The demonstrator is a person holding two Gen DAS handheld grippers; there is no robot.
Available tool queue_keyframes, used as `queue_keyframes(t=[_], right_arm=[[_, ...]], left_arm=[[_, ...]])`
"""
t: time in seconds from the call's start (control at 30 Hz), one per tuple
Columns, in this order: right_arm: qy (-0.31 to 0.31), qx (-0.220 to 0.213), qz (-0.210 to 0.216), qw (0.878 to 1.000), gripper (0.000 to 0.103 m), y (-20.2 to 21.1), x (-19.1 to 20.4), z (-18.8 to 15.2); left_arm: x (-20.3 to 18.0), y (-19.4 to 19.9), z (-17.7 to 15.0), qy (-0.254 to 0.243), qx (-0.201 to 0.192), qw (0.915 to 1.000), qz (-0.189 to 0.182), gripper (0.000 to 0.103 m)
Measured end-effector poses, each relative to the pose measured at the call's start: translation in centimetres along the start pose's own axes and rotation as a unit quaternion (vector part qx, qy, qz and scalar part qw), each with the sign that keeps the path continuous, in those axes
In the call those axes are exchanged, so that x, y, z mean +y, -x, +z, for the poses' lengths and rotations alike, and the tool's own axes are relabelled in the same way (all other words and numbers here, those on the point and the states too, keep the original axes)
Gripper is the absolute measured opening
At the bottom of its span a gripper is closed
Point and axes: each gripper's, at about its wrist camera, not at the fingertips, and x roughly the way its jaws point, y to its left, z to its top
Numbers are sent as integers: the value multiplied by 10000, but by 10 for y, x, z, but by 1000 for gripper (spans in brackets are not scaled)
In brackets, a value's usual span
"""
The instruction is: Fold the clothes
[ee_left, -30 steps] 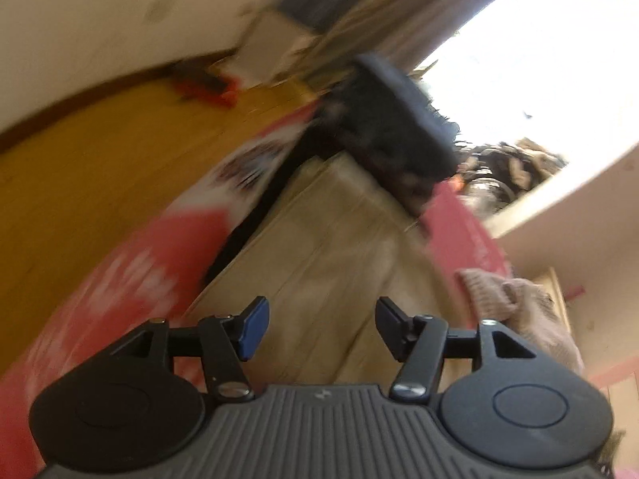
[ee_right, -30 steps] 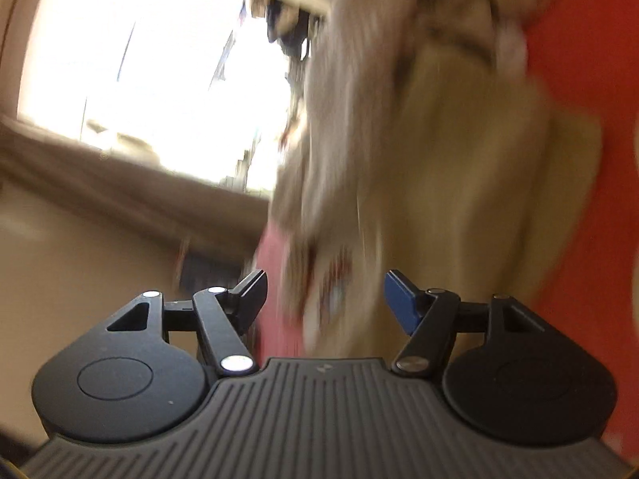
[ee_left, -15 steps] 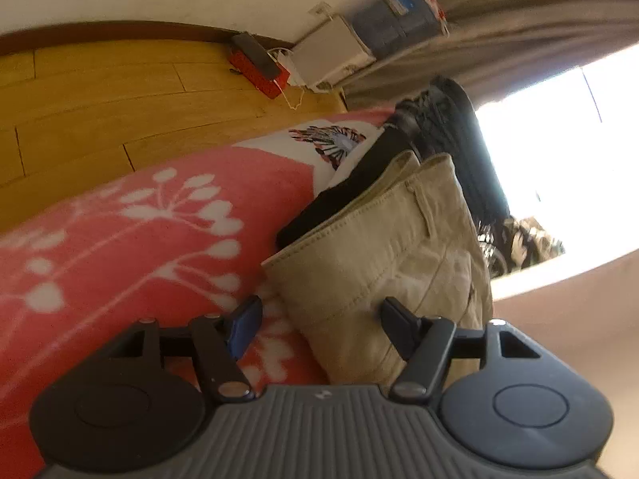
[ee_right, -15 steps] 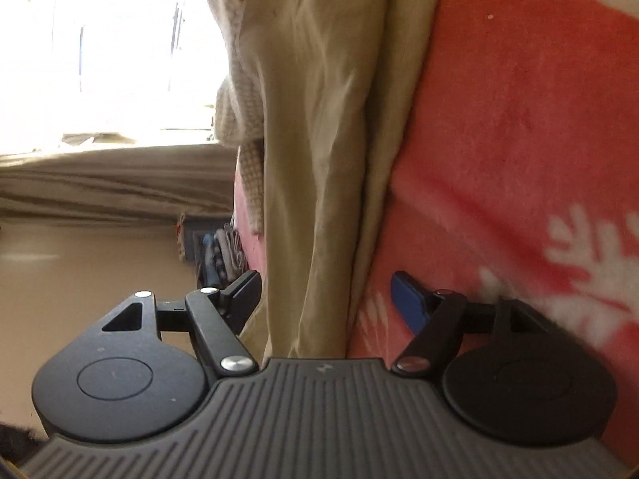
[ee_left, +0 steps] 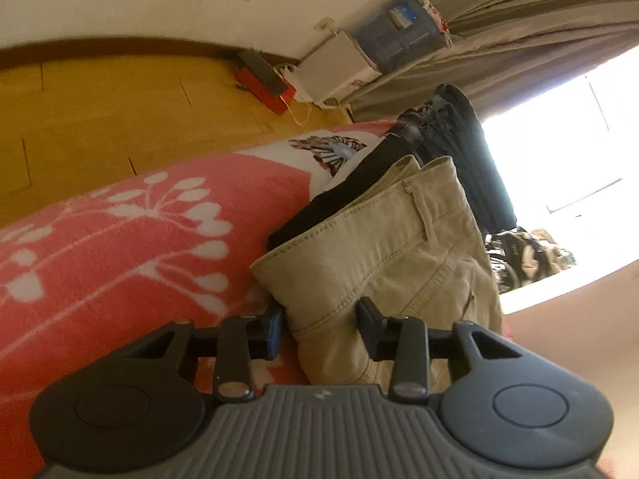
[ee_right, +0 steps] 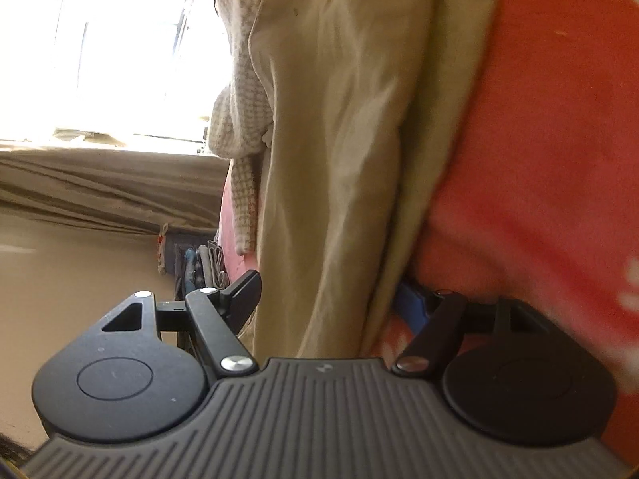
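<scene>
Both tongs had dropped onto the khaki trousers (ee_left: 383, 247) on the red blanket (ee_left: 120, 239): left tongs (ee_left: 319, 325), just narrowing, pinched the waistband corner; right tongs (ee_right: 325, 299) straddled the leg, wide, not gripping.

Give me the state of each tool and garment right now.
left tool: jaws just been closing, pinching the khaki trousers at their near edge.
right tool: open, trouser fabric between the jaws, not pinched.
khaki trousers: doubled over, lying on the red blanket.
black garment: flat, partly under the trousers.
knit garment: crumpled, unfolded.
</scene>
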Motion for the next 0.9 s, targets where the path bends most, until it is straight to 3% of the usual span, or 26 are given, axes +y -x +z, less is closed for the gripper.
queue_keyframes(t=[0.07, 0.17, 0.27, 0.33, 0.4, 0.67, 0.8, 0.9], right_arm=[[104, -22, -151, 9998, 70, -9, 6, 0], [297, -110, -365, 9988, 56, -14, 13, -1], [271, -234, -474, 9982, 32, -20, 7, 3], [46, -327, -451, 9984, 11, -25, -1, 5], [99, -460, -413, 9980, 7, -27, 4, 5], [969, -968, -88, 9905, 5, -2, 63, 0], [1173, -973, -59, 9883, 5, 41, 84, -2], [1309, -819, -216, 9878, 5, 99, 79, -13]], left_arm=[[-6, 8, -2, -46, -95, 9999, 65, 30], [-18, 24, -1, -138, -244, 9996, 50, 27], [-30, 33, -1, -359, -361, 9987, 84, 27], [-35, 35, -1, -392, -401, 9984, 111, 26], [-40, 39, 0, -332, -430, 9985, 89, 25], [-64, 76, 8, -380, -552, 9962, -562, 23], [-64, 109, 10, -336, -400, 9961, -715, 23], [-49, 145, 5, -405, -186, 9979, -468, 23]])
